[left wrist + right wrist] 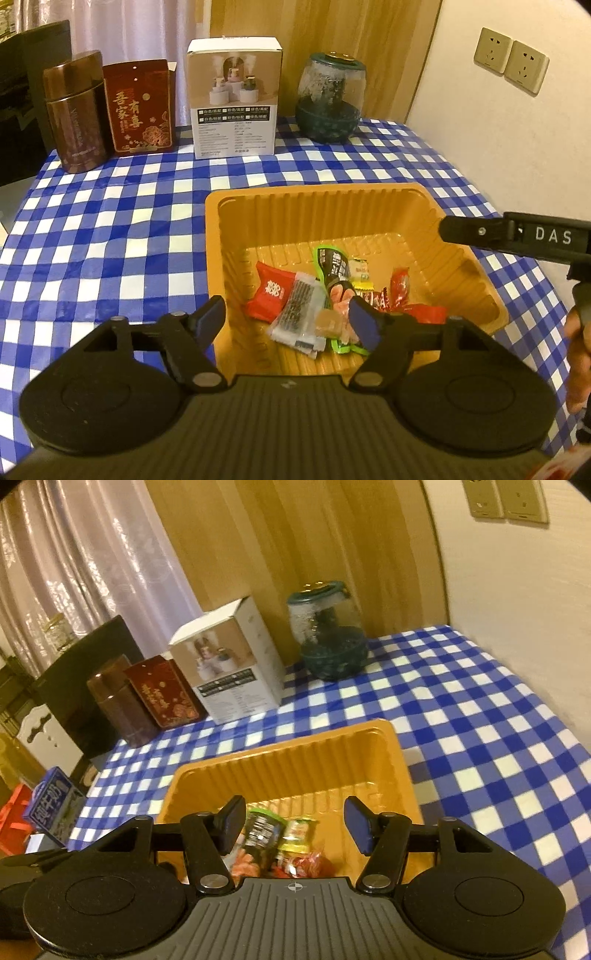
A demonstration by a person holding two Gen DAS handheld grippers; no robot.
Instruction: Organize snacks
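An orange plastic tray [229, 206] stands on the checked cloth and holds several snack packets: a red one [271, 295], a clear one with dark filling [301, 314], a black packet with a green edge [332, 269], a small yellow one [360, 271] and red candy wrappers [400, 286]. My left gripper [288, 321] hangs open over the tray's near left part, one finger by the left wall, nothing between the pads. My right gripper [295, 825] is open and empty above the black packet [262, 830] and the yellow packet [299, 834]. One of its fingers [476, 230] reaches over the tray's right rim.
Along the table's back stand a brown tin [74, 110], a red box [142, 107], a white carton [234, 99] and a glass jar [330, 99]. The wall with sockets [509, 59] is on the right. A hand [576, 350] shows at the right edge. A blue carton [55, 808] sits beyond the table's left edge.
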